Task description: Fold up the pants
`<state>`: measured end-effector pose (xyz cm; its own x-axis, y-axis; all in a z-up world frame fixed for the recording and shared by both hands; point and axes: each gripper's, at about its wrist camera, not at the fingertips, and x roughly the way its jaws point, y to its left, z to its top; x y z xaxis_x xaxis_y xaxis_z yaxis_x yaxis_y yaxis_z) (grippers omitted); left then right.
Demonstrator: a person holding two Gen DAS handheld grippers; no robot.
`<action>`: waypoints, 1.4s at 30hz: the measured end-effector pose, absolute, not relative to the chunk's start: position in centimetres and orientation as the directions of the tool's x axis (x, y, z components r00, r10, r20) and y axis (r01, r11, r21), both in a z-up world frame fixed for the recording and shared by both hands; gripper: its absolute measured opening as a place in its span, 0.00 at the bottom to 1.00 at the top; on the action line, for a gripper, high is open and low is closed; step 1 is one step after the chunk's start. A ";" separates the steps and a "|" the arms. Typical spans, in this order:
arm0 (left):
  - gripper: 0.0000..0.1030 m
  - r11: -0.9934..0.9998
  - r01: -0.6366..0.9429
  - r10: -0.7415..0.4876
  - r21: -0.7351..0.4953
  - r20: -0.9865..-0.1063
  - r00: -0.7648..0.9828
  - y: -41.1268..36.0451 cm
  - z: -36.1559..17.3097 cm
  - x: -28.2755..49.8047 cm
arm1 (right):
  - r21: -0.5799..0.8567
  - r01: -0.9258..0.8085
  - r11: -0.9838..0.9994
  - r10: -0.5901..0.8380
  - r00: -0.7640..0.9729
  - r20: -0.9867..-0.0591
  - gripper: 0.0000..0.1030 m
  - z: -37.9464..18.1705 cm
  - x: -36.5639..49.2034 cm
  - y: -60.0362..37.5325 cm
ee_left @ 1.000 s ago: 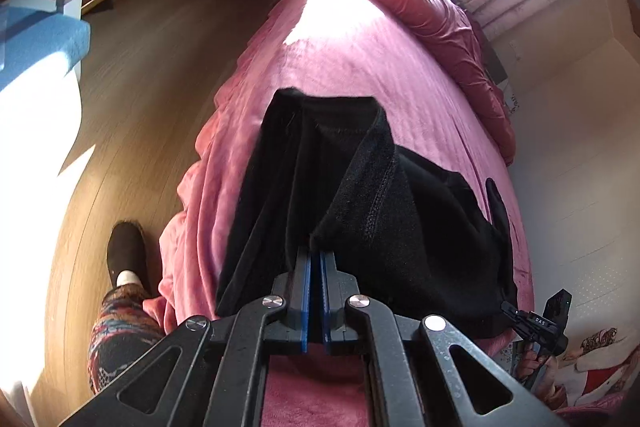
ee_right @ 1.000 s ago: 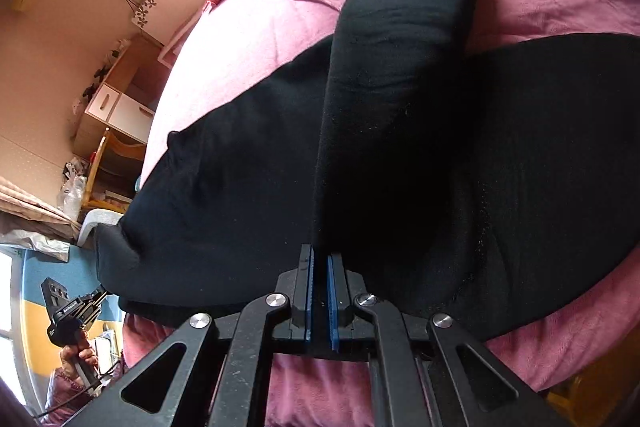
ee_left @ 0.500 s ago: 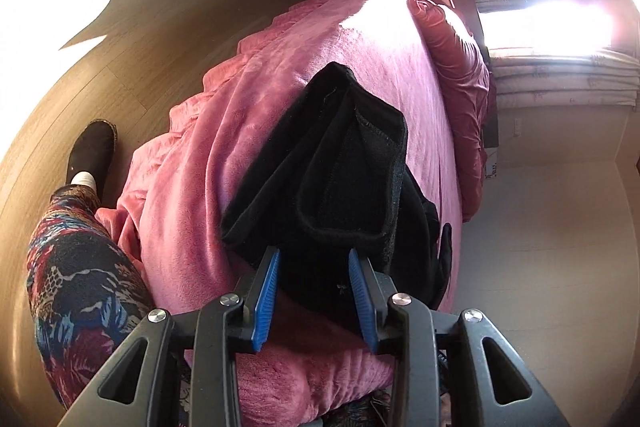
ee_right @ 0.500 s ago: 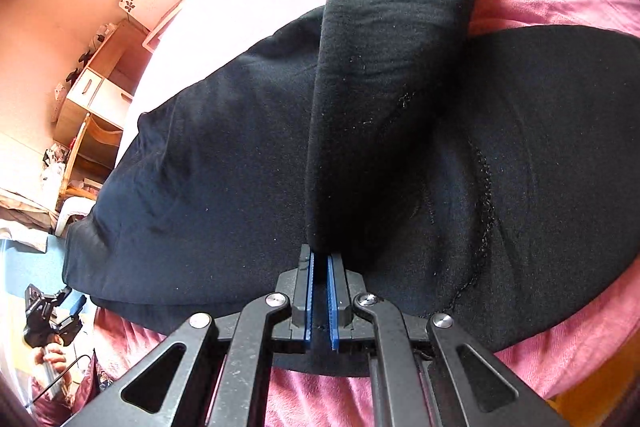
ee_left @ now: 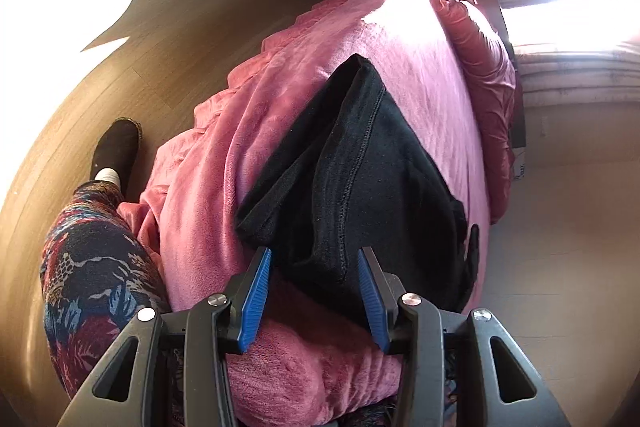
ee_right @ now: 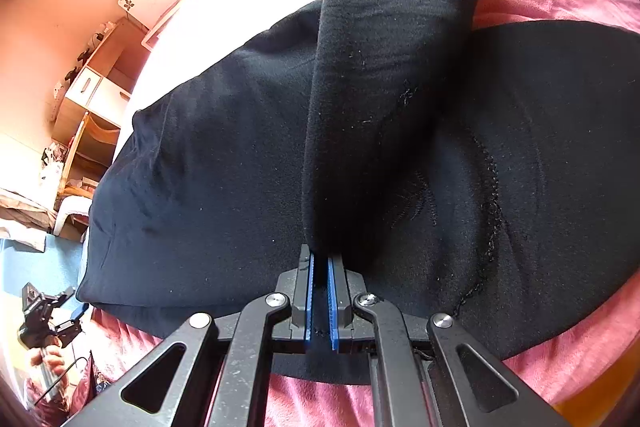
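Black pants (ee_left: 360, 179) lie folded on a pink bed (ee_left: 400, 39). In the left wrist view my left gripper (ee_left: 314, 297) is open, its blue pads on either side of the pants' near edge without gripping it. In the right wrist view my right gripper (ee_right: 320, 301) is shut on a raised fold of the pants (ee_right: 384, 67), which stands up as a ridge over the flat black cloth (ee_right: 200, 187). The left gripper also shows small at the lower left of the right wrist view (ee_right: 48, 311).
The pink blanket hangs over the bed edge (ee_left: 192, 195) onto a wooden floor (ee_left: 168, 27). The person's patterned leg (ee_left: 92, 259) and dark shoe (ee_left: 116, 151) stand beside the bed. Red pillows (ee_left: 488, 79) lie at the head. A wooden shelf unit (ee_right: 88, 107) stands by the wall.
My left gripper has opened and let go of the pants, then drawn back a little toward the bed edge. My right gripper stays shut on the fold and has moved slightly closer.
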<state>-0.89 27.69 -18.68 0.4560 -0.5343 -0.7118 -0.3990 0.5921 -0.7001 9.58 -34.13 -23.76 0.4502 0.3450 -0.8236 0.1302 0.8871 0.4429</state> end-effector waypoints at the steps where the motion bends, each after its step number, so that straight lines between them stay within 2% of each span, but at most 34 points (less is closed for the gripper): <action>1: 0.41 0.612 -0.394 -0.526 -0.685 -0.725 0.444 27.3 -18.8 -0.7 | 0.443 0.130 0.887 0.345 0.450 -0.824 0.06 -23.7 9.6 -34.1; 5: 0.07 0.700 -0.341 -0.475 -0.628 -0.765 0.434 26.0 -17.8 0.1 | 0.439 0.131 0.889 0.343 0.446 -0.827 0.06 -23.5 9.8 -34.1; 7: 0.07 0.741 -0.297 -0.444 -0.602 -0.771 0.456 25.5 -16.2 0.7 | 0.441 0.125 0.889 0.343 0.456 -0.821 0.06 -22.7 9.7 -34.2; 11: 0.07 0.752 -0.219 -0.434 -0.622 -0.717 0.545 26.0 -12.6 1.4 | 0.461 0.083 0.884 0.363 0.499 -0.787 0.05 -19.9 8.4 -34.4; 13: 0.07 0.785 -0.199 -0.411 -0.586 -0.734 0.540 26.0 -12.2 1.6 | 0.471 0.063 0.880 0.380 0.503 -0.776 0.05 -18.9 7.1 -34.4; 18: 0.07 0.814 -0.258 -0.384 -0.520 -0.816 0.432 26.5 -16.3 1.4 | 0.433 0.054 0.900 0.367 0.443 -0.818 0.05 -20.6 5.5 -33.4; 21: 0.07 0.803 -0.302 -0.385 -0.515 -0.833 0.398 27.1 -18.8 1.0 | 0.412 0.073 0.908 0.351 0.403 -0.845 0.05 -22.6 5.6 -33.1; 33: 0.09 0.835 -0.300 -0.352 -0.461 -0.867 0.353 26.4 -18.6 1.0 | 0.382 0.044 0.923 0.344 0.348 -0.872 0.05 -23.2 6.3 -33.0; 35: 0.20 0.840 -0.318 -0.335 -0.440 -0.881 0.333 26.3 -18.8 1.0 | 0.398 0.034 0.917 0.363 0.343 -0.866 0.07 -23.0 6.8 -33.0; 36: 0.26 0.844 -0.335 -0.309 -0.419 -0.890 0.335 26.5 -18.5 0.9 | 0.408 0.022 0.913 0.377 0.338 -0.862 0.15 -22.6 6.9 -33.3; 37: 0.29 0.852 -0.341 -0.282 -0.397 -0.897 0.339 26.7 -18.2 0.9 | 0.407 0.016 0.913 0.378 0.337 -0.862 0.30 -22.1 7.0 -33.6; 39: 0.30 0.862 -0.351 -0.230 -0.364 -0.900 0.370 27.3 -16.9 0.7 | 0.372 0.007 0.928 0.345 0.361 -0.866 0.43 -20.5 7.1 -34.7; 42: 0.31 0.861 -0.372 -0.156 -0.346 -0.877 0.454 28.1 -14.5 0.7 | 0.304 0.043 0.952 0.255 0.440 -0.861 0.43 -17.5 8.7 -37.3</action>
<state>0.66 28.10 -14.50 0.4537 -0.1563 -0.8773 -0.3724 0.8612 -0.3460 8.68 -37.27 -17.48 0.4404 0.2549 -0.8609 0.0427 0.9518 0.3036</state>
